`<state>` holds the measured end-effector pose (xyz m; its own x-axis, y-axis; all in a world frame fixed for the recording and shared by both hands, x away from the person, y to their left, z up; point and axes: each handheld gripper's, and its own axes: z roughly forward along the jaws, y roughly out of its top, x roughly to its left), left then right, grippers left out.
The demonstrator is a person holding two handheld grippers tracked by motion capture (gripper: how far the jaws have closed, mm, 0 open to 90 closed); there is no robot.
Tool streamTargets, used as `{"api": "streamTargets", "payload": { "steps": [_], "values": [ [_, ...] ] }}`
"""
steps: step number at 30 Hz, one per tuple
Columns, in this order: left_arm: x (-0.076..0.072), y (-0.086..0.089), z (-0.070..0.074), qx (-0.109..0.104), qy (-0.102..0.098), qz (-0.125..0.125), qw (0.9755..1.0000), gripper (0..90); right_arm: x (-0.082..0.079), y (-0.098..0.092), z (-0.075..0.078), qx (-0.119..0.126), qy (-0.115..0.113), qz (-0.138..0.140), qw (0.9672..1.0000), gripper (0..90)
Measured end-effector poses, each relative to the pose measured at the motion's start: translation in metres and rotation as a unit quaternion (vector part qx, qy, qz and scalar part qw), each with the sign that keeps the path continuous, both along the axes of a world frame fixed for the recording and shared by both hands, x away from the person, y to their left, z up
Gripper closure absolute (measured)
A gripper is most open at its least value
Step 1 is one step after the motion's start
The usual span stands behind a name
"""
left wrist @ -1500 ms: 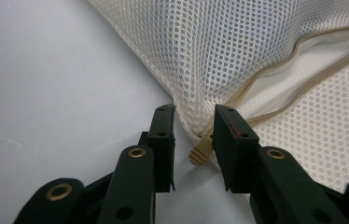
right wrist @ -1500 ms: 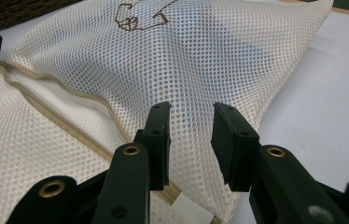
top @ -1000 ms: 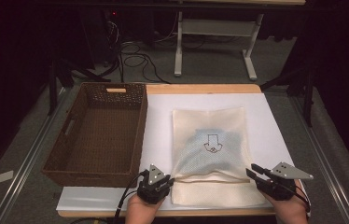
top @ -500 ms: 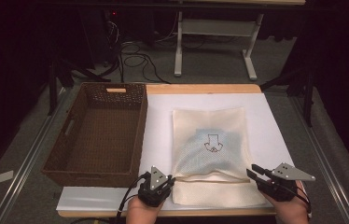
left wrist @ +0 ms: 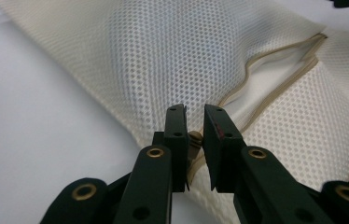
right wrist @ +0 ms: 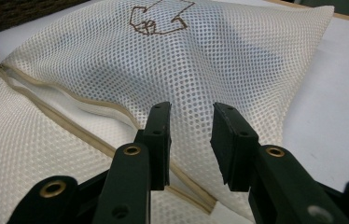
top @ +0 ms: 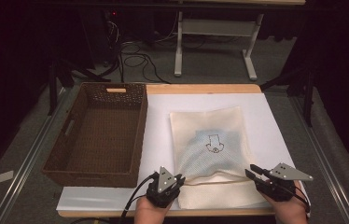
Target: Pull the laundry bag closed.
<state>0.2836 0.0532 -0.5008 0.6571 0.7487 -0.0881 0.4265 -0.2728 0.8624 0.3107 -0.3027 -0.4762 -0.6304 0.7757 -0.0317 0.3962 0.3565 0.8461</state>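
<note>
Since a second ago, my left hand-held gripper point(left wrist: 194, 140) is dragging the zipper pull point(left wrist: 194, 139) leftward, jaws nearly closed on it, opening the mesh laundry bag point(top: 208, 144) lying on the table point(top: 158, 140) beside the basket point(top: 99, 135). My right hand-held gripper point(right wrist: 189, 140) is hovering partly open, gripping nothing. I'm judging the bag light, soft and floppy; the seam edge is giving the best hold.
</note>
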Motion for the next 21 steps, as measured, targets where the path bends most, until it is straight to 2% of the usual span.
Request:
{"api": "streamTargets", "payload": {
  "steps": [3, 6, 8, 9, 10, 14, 15, 17, 20, 21],
  "values": [
    [0.001, -0.001, 0.003, -0.014, -0.013, -0.007, 0.9998, 75.6, 0.001, 0.001, 0.000, -0.004, -0.003, 0.004, 1.0000, 68.8],
    [0.000, 0.009, 0.005, -0.023, -0.015, 0.015, 0.9995, 68.6, 0.002, 0.001, 0.000, -0.004, -0.003, 0.006, 1.0000, 68.8],
    [-0.003, 0.017, 0.003, -0.019, 0.000, 0.037, 0.9991, 64.0, 0.002, 0.001, 0.000, -0.003, -0.003, 0.005, 1.0000, 68.8],
    [-0.004, 0.018, 0.002, -0.019, 0.012, 0.036, 0.9991, 61.6, 0.001, 0.000, 0.000, -0.002, -0.003, 0.005, 1.0000, 68.8],
    [-0.005, 0.019, -0.001, -0.009, 0.035, 0.038, 0.9986, 59.3, 0.001, 0.000, 0.000, -0.002, -0.003, 0.006, 1.0000, 68.8],
    [-0.008, 0.013, -0.011, 0.017, 0.072, 0.031, 0.9968, 50.5, 0.001, 0.002, 0.000, 0.000, -0.002, 0.005, 1.0000, 68.8],
    [-0.007, 0.012, -0.013, 0.020, 0.076, 0.029, 0.9965, 49.2, 0.001, 0.002, 0.000, -0.001, -0.002, 0.007, 1.0000, 68.8],
    [-0.005, 0.010, -0.016, 0.013, 0.087, 0.032, 0.9956, 47.5, 0.001, 0.003, 0.000, -0.002, -0.002, 0.006, 1.0000, 68.8],
    [-0.002, 0.006, -0.022, 0.032, 0.095, 0.042, 0.9941, 47.1, 0.000, 0.005, 0.000, -0.002, -0.003, 0.008, 1.0000, 68.8],
    [-0.003, 0.005, -0.023, 0.034, 0.088, 0.043, 0.9946, 49.1, 0.000, 0.005, 0.001, -0.003, -0.006, 0.010, 0.9999, 68.8]
  ]
}}
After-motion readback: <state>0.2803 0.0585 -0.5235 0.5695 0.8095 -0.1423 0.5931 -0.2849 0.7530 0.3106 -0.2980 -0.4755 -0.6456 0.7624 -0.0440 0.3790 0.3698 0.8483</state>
